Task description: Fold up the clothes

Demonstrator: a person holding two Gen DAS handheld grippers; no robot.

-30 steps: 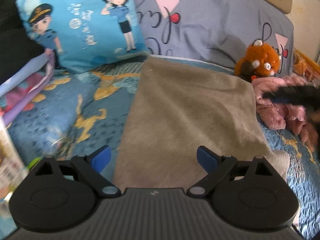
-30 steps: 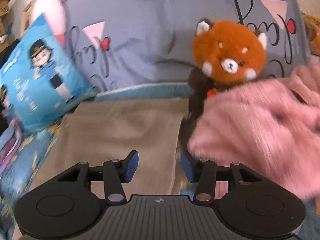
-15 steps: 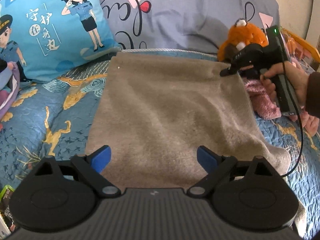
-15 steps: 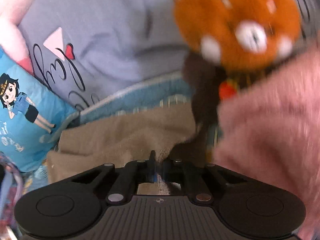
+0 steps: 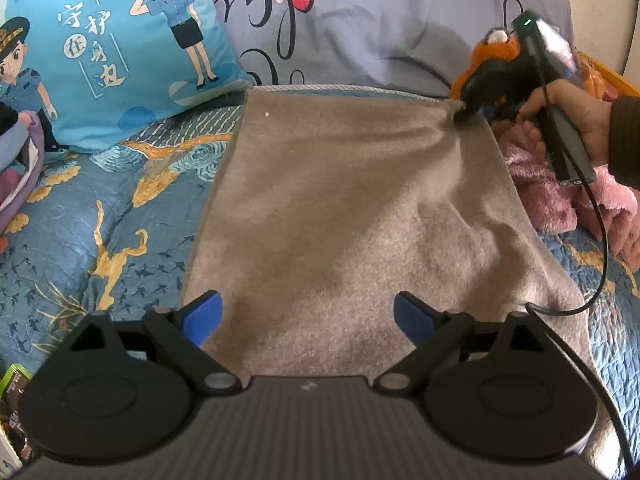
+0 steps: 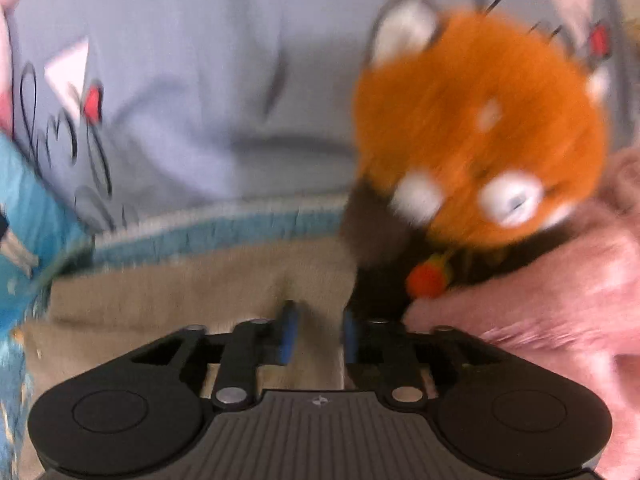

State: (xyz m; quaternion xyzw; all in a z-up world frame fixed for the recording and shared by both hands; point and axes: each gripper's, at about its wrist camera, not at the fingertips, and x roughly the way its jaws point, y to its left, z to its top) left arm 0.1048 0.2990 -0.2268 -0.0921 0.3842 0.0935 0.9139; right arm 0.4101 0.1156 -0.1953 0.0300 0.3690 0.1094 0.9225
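Observation:
A taupe fleece cloth (image 5: 352,200) lies spread flat on the bed. My left gripper (image 5: 308,316) hovers open over its near edge, blue pads wide apart and nothing between them. A person's hand (image 5: 576,120) holds my right gripper (image 5: 464,114) at the cloth's far right corner, where wrinkles run toward the tip. In the blurred right wrist view the right gripper (image 6: 316,332) has a narrow gap between its pads. The jaws are opening, and the cloth's (image 6: 180,304) corner edge lies between them.
A blue cartoon pillow (image 5: 112,48) and a grey-lilac pillow (image 5: 380,28) line the far side. An orange plush toy (image 6: 480,128) and a pink fuzzy garment (image 6: 560,280) crowd the cloth's right corner. A black cable (image 5: 600,240) trails over the blue patterned quilt (image 5: 100,220).
The right gripper moved in to the cloth's far right corner, shut there, and its jaws have now parted a little. The left gripper slid rightward over the near edge, then stayed put.

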